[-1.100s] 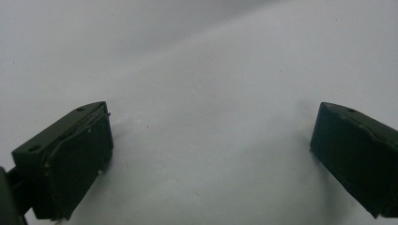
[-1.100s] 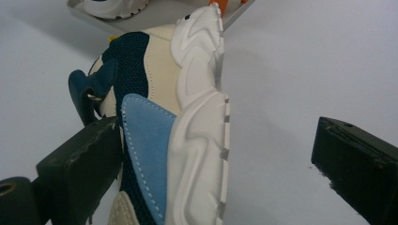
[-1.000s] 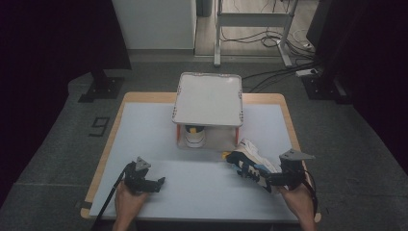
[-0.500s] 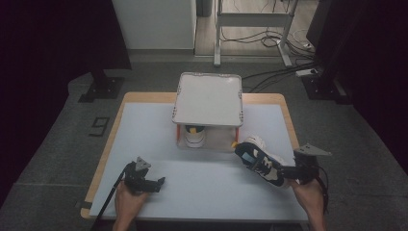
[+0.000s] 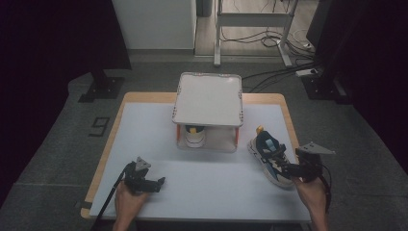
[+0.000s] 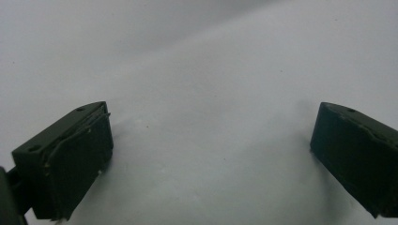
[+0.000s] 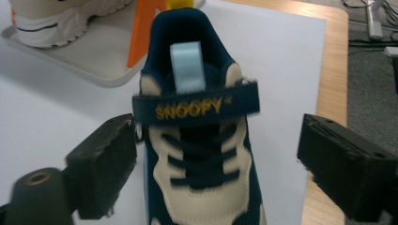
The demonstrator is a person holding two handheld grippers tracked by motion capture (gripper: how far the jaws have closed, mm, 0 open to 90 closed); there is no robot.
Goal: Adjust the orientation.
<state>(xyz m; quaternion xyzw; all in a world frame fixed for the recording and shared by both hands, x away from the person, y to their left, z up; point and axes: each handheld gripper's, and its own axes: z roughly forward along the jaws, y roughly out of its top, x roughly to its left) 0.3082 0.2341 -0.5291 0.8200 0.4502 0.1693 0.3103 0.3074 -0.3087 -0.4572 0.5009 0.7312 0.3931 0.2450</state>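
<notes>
- The blue shoe [image 5: 269,156] is being set down on the white counter [image 5: 211,178], at the right of the high view, just beside the little shelf [image 5: 208,98].
- The right claw [image 7: 213,164] is being closed around it, with a gap at one side.
- The left claw [image 5: 159,183] is being kept wide open and empty.
- Next, a firm squeeze is likely needed.
</notes>
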